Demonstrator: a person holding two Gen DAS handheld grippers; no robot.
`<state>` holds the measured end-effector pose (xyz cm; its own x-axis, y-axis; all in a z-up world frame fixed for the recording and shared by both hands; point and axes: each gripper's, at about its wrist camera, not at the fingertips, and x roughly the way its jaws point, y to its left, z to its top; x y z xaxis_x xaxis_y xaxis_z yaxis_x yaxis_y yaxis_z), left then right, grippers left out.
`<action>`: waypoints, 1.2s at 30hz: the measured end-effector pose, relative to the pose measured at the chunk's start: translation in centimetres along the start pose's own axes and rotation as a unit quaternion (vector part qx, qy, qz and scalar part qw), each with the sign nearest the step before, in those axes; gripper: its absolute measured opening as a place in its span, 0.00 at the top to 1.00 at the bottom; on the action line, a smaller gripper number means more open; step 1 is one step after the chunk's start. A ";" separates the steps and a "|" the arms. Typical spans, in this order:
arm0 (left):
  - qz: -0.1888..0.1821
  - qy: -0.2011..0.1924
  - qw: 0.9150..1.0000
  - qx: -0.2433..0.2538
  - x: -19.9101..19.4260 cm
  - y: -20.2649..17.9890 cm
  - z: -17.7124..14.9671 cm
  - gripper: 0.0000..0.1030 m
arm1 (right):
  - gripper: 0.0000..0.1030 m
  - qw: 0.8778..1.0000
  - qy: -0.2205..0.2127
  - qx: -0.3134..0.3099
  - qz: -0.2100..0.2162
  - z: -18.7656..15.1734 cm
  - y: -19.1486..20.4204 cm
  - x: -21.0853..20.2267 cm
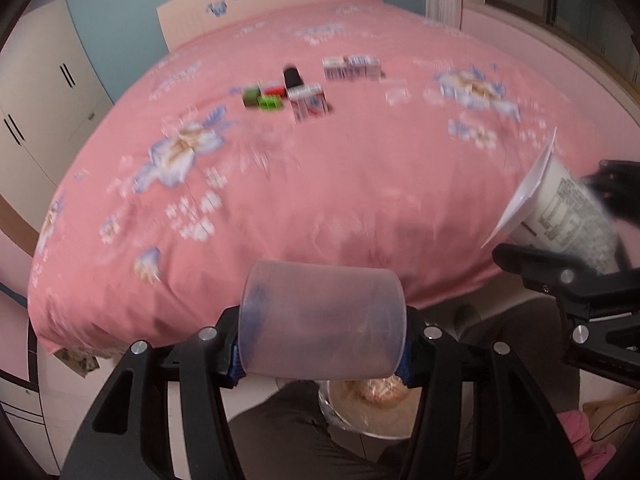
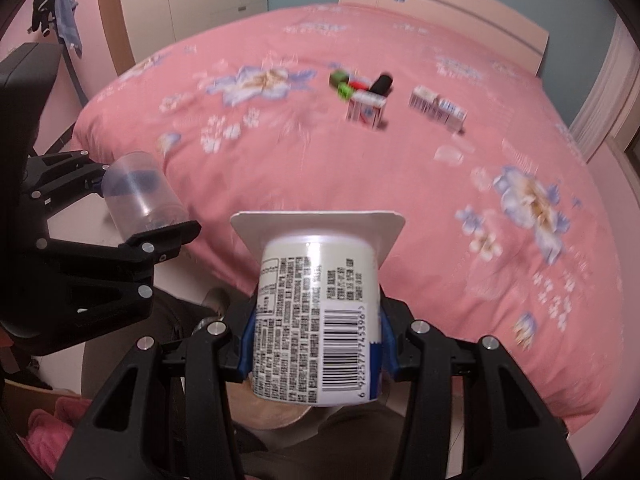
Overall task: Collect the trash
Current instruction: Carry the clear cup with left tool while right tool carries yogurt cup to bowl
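My left gripper (image 1: 322, 360) is shut on a clear plastic cup (image 1: 322, 320), held on its side off the near edge of the bed; the cup also shows in the right wrist view (image 2: 140, 196). My right gripper (image 2: 316, 344) is shut on a white yogurt cup (image 2: 316, 320) with printed text and a barcode, its wide rim pointing at the bed; it also shows in the left wrist view (image 1: 568, 216). A bin with a liner (image 1: 368, 412) sits on the floor below the left gripper. More trash lies mid-bed: small cartons (image 2: 366, 110), (image 2: 438, 110), green and red boxes (image 2: 344, 82), a black cylinder (image 2: 380, 84).
The bed has a pink floral cover (image 1: 320, 184) and a headboard (image 1: 260, 4) at the far end. White wardrobes (image 1: 44, 92) stand at the left, a window (image 1: 560, 0) at the right. A person's dark trousers (image 1: 280, 432) are below. Pink cloth (image 2: 44, 420) lies on the floor.
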<state>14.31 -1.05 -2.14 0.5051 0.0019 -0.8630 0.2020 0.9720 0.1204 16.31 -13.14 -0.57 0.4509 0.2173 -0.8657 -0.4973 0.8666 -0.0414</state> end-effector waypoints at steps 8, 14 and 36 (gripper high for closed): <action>-0.018 0.059 0.998 0.003 4.8 -1.2 -2.7 0.45 | 0.53 0.998 0.060 -0.002 0.019 -3.1 1.2 5.0; -0.026 0.099 0.995 0.001 7.9 -1.5 -4.7 0.45 | 0.53 0.993 0.110 -0.011 0.032 -5.8 2.5 8.9; -0.055 0.240 0.969 -0.010 19.1 -3.6 -11.6 0.45 | 0.53 0.968 0.241 0.015 0.075 -11.0 2.9 20.1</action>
<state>13.54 -1.82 -24.76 0.0314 0.0037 -0.9995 0.2139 0.9768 0.0103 15.80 -11.17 -23.56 -0.0255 0.1137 -0.9932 -0.5057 0.8556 0.1110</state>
